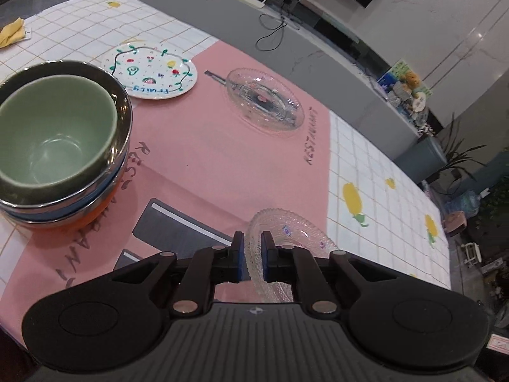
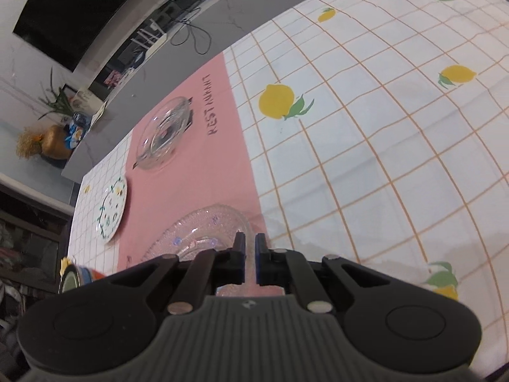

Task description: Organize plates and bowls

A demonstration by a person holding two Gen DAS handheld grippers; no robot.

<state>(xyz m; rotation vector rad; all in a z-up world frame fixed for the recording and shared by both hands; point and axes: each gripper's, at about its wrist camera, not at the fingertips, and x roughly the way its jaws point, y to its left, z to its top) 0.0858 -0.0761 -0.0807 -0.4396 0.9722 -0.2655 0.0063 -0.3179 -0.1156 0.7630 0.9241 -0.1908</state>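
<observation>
Lemon-print cloth and a pink mat cover the tabletop [image 1: 381, 146]. Both the left hand-held gripper [image 1: 253, 256] and the right hand-held gripper [image 2: 250, 259] are clamped on opposite rims of one textured glass plate [image 1: 296, 232], held over the mat. Stacked bowls [image 1: 60, 146], a fruit-pattern plate [image 1: 152, 71] and a clear glass dish [image 1: 265, 103] rest apart beyond.

Each gripper, left [image 1: 253, 256] and right [image 2: 249, 259], has a grey ribbed body with a small logo. Black linkage arms with silver pins run forward to black fingers [image 1: 238, 254] with blue pads.
</observation>
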